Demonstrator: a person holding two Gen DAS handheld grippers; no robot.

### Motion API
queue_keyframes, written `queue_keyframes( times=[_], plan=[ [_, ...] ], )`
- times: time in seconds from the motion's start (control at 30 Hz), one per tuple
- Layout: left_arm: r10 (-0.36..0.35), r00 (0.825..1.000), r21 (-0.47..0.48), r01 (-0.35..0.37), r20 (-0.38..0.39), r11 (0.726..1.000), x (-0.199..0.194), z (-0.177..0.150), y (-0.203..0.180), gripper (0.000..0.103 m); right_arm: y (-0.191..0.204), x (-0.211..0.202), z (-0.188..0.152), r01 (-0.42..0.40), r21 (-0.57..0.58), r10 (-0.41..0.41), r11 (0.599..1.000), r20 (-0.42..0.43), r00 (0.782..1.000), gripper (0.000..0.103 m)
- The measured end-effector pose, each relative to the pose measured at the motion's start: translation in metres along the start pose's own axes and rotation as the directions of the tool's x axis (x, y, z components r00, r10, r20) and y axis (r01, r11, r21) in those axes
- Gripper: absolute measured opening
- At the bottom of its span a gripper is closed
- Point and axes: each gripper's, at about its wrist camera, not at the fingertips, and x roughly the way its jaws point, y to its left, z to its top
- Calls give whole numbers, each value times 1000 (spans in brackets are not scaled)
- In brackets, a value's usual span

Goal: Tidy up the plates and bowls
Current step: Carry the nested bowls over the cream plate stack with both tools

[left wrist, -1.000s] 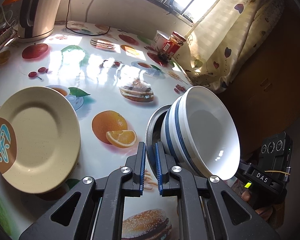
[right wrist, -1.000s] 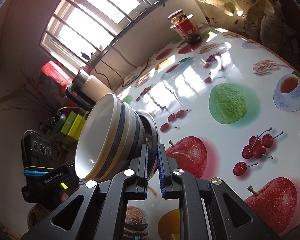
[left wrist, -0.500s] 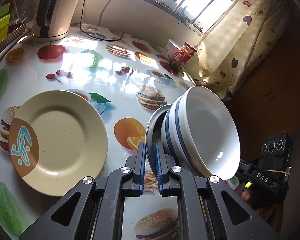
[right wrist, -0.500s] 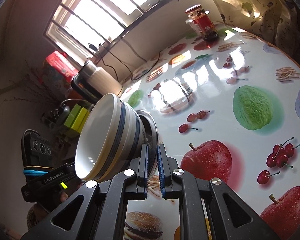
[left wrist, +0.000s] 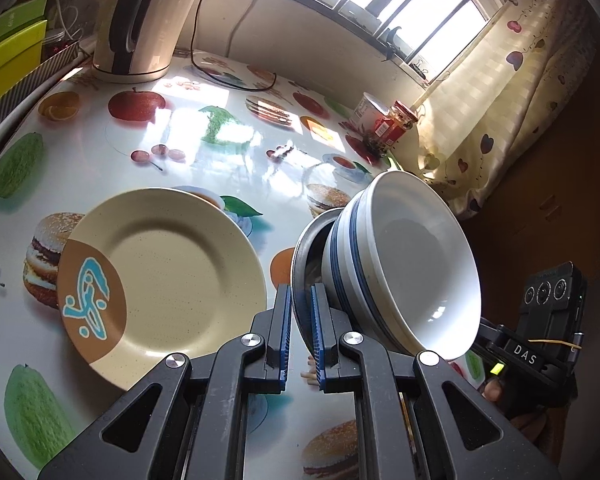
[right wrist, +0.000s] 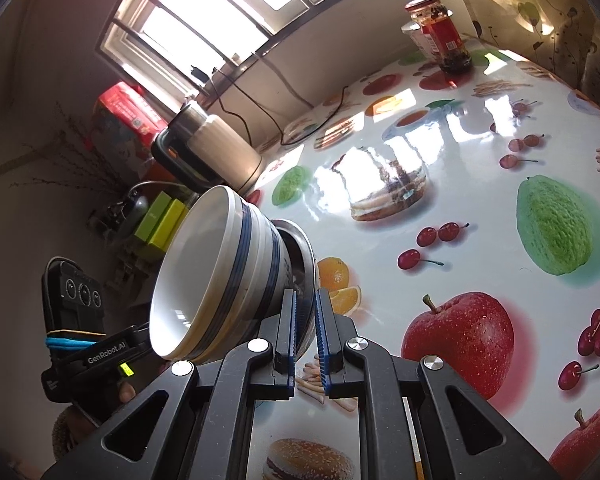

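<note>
While both grippers, left (left wrist: 300,332) and right (right wrist: 305,336), clamp the metal bowl's rim (left wrist: 300,264) under stacked bowls (left wrist: 411,268), carrying is underway; next, lower them onto the plate (left wrist: 160,276).

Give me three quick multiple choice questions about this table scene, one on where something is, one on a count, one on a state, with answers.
1. The beige plate with a brown patch lies where?
A. flat on the fruit-print table
B. in a gripper
C. on the windowsill

2. How many striped white bowls sit nested in the metal bowl?
A. one
B. two
C. four

3. The left gripper is:
A. open and empty
B. shut on the metal bowl's rim
C. shut on the plate

Answers: A, it rests on the tabletop; B, two rims show; B, pads pinch the rim.
</note>
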Motion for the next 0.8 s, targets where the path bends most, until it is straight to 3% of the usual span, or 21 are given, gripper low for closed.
queue_keyframes(
  times=[0.8],
  plan=[
    [72,997,-57,-70,37,996,-23,13,44,10,31,55,10,-54,-46,50,998,-82,995,11]
  ],
)
